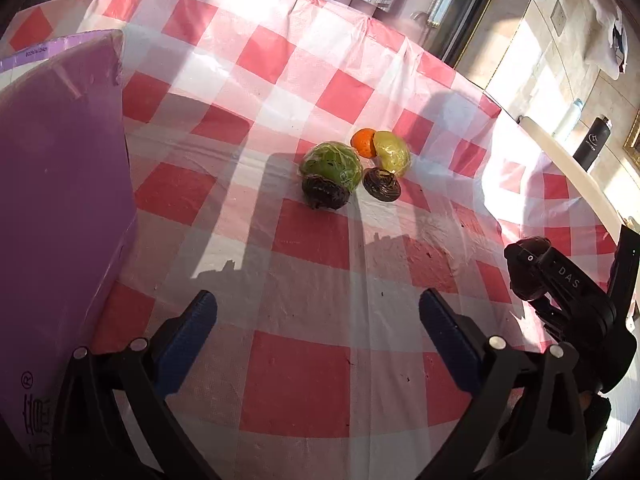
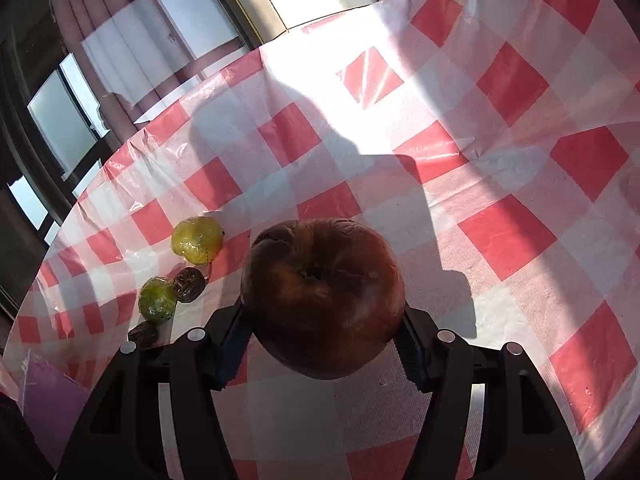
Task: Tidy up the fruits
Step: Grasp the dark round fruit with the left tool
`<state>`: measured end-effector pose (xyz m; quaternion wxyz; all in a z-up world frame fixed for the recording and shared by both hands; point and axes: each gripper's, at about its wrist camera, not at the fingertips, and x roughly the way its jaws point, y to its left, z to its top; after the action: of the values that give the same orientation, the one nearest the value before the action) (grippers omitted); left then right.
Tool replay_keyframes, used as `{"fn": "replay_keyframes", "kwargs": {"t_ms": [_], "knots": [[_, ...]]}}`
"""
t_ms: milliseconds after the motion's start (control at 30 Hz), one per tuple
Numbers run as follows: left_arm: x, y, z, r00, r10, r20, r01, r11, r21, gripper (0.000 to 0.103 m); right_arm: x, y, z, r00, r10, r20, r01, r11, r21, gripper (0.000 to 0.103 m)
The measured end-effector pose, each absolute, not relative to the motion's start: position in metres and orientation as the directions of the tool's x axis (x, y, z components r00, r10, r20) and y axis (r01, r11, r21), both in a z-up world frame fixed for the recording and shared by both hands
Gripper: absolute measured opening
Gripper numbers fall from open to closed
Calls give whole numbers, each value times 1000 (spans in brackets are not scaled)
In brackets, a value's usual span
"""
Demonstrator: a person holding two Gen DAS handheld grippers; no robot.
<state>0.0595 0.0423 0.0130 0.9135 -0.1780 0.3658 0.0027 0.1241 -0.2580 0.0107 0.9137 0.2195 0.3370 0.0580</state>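
My right gripper (image 2: 324,344) is shut on a dark red-brown apple (image 2: 324,300), held above the checked tablecloth (image 2: 500,232); the left wrist view shows the same gripper (image 1: 532,276) at the right edge. My left gripper (image 1: 318,300) hangs open and empty over the cloth. Beyond it lies a cluster: a green wrapped fruit (image 1: 332,164), a small orange (image 1: 363,143), a yellow wrapped fruit (image 1: 394,152) and two dark wrinkled fruits (image 1: 325,193) (image 1: 382,185). In the right wrist view, the yellow fruit (image 2: 197,239) and the green fruit (image 2: 157,300) lie to the apple's left.
A tall purple box (image 1: 60,180) stands at the left of the table, close to my left gripper. The round table's edge curves along the right, with a black bottle (image 1: 592,142) and a pale bottle (image 1: 568,118) on a surface beyond it. Windows and curtains line the far side.
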Motion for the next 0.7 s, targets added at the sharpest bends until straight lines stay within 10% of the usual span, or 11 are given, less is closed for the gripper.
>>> {"fn": "replay_keyframes", "kwargs": {"t_ms": [367, 533, 700], "knots": [[137, 35, 7, 639, 35, -769, -256, 952, -169, 100, 135, -244, 6, 751, 285, -596, 15, 894, 447, 63], [176, 29, 7, 619, 104, -779, -255, 964, -74, 79, 136, -244, 5, 745, 291, -601, 12, 894, 448, 63], [170, 13, 6, 622, 153, -768, -183, 982, 47, 36, 137, -243, 4, 739, 297, -605, 8, 894, 449, 63]]}}
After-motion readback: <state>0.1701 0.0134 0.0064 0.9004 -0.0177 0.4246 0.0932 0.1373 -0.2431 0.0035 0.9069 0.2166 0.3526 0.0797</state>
